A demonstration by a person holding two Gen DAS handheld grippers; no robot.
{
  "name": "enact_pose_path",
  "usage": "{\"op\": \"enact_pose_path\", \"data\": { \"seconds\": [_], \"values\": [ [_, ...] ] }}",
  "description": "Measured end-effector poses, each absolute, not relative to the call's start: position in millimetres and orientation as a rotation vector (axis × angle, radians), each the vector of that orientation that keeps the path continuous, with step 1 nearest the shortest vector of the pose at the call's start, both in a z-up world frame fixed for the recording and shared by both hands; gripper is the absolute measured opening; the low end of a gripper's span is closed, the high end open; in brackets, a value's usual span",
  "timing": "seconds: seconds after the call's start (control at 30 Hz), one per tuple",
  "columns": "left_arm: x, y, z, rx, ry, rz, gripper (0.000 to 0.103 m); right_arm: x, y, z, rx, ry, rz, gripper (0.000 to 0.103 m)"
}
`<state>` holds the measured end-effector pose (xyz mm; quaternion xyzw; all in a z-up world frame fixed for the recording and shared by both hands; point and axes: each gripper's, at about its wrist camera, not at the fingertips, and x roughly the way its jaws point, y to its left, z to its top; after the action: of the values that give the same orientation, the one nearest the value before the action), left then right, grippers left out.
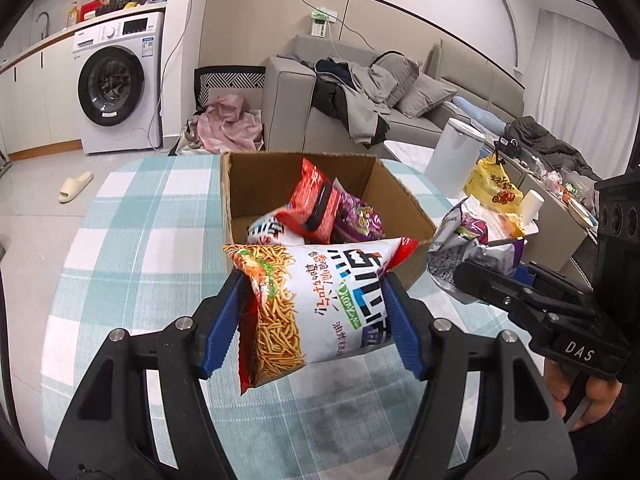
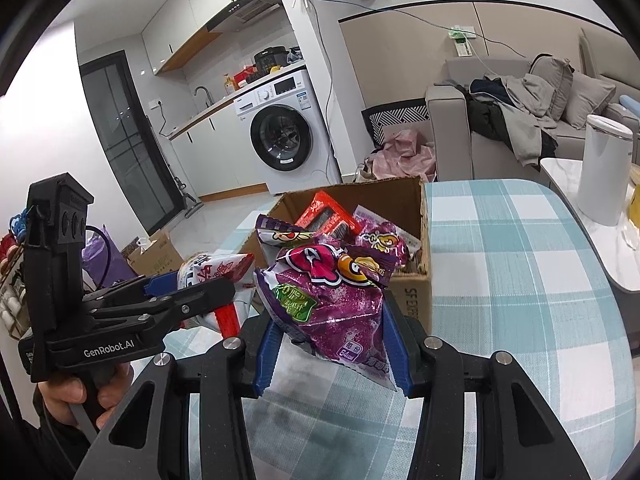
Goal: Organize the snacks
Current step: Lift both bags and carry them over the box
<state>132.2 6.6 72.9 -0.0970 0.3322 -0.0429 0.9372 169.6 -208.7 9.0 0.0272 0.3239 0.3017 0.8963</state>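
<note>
My left gripper [image 1: 314, 320] is shut on a white noodle snack bag [image 1: 316, 300] printed with orange noodles, held just in front of the cardboard box [image 1: 256, 184]. The box holds a red packet [image 1: 316, 204] and a purple packet [image 1: 358, 216]. In the right wrist view my right gripper [image 2: 332, 344] is shut on a purple snack bag [image 2: 332, 300], lifted above the checked tablecloth [image 2: 520, 280] near the box [image 2: 412, 292]. The left gripper [image 2: 192, 292] shows there at the left with its white bag [image 2: 208, 272]. The right gripper [image 1: 472, 284] and its crumpled bag [image 1: 464, 248] appear at the right of the left wrist view.
A white cylindrical bin [image 1: 456, 156] and a yellow bag [image 1: 494, 184] stand on a side table to the right. A grey sofa [image 1: 400, 92] with clothes lies behind, a washing machine [image 1: 120, 84] at the far left. A slipper [image 1: 76, 186] lies on the floor.
</note>
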Motion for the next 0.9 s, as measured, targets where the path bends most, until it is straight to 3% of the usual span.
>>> {"op": "enact_pose_path", "data": {
  "seconds": [0.9],
  "values": [
    [192, 20, 88, -0.168, 0.649, -0.054, 0.065, 215, -196, 27, 0.080, 0.650, 0.616, 0.047]
  ]
}}
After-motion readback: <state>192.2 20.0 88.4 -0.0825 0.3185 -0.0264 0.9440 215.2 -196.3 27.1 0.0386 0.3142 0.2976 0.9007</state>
